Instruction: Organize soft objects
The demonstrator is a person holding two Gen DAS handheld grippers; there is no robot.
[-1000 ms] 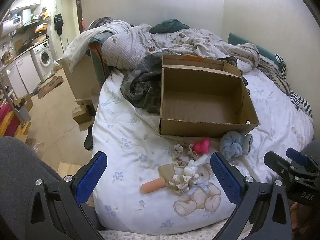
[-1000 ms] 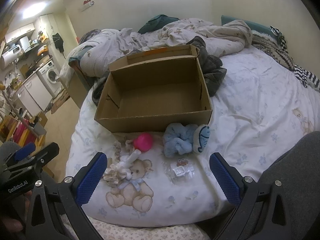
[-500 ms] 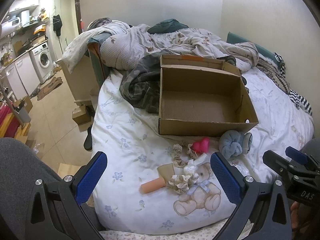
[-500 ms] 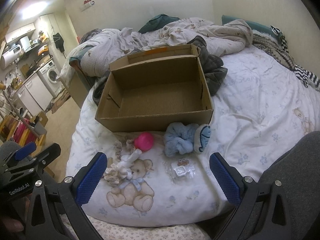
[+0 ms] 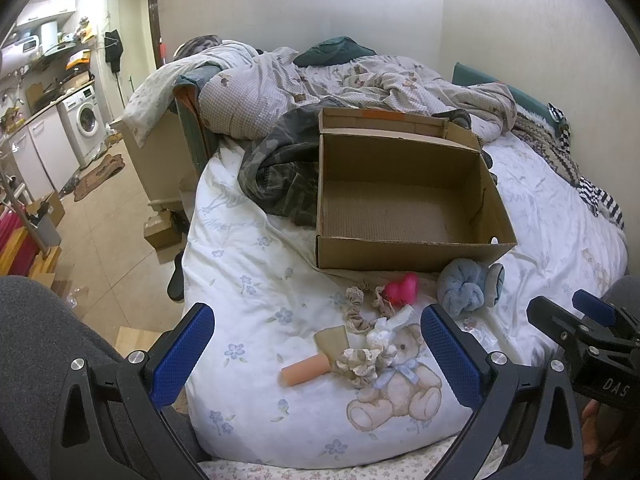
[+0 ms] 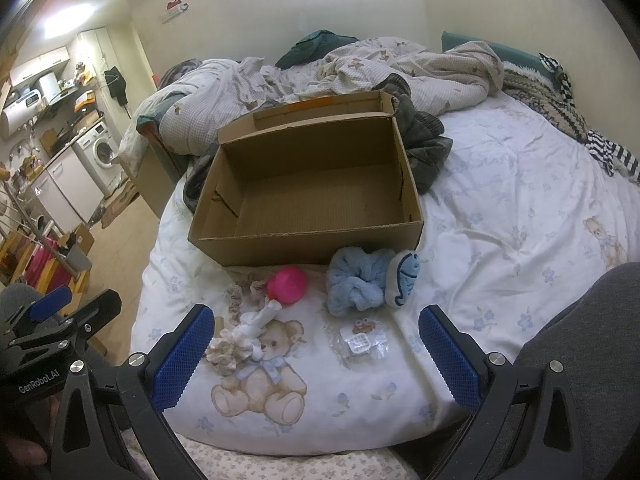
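An open cardboard box [image 5: 404, 246] [image 6: 320, 244] stands empty on the bed. In front of it lie a pink soft toy [image 5: 401, 289] [image 6: 287, 284], a blue fluffy scrunchie [image 5: 464, 291] [image 6: 358, 282] with a blue-and-white plush piece [image 6: 404, 284], beige scrunchies [image 5: 362, 358] [image 6: 228, 346], a peach roller [image 5: 306, 370] and a clear packet [image 6: 362, 342]. My left gripper [image 5: 318, 356] is open and empty, near the bed's front edge. My right gripper [image 6: 316, 358] is open and empty, just right of it.
The white floral duvet [image 5: 256, 264] has a teddy print [image 6: 260, 384]. Crumpled bedding [image 5: 360, 80] and a dark garment [image 5: 280, 176] lie behind the box. The bed's left edge drops to a tiled floor [image 5: 100, 232] with a washing machine [image 5: 86, 126].
Both grippers have crept slightly forward toward the items; the box and toys sit a little lower and larger in view. Nothing was taken hold of.
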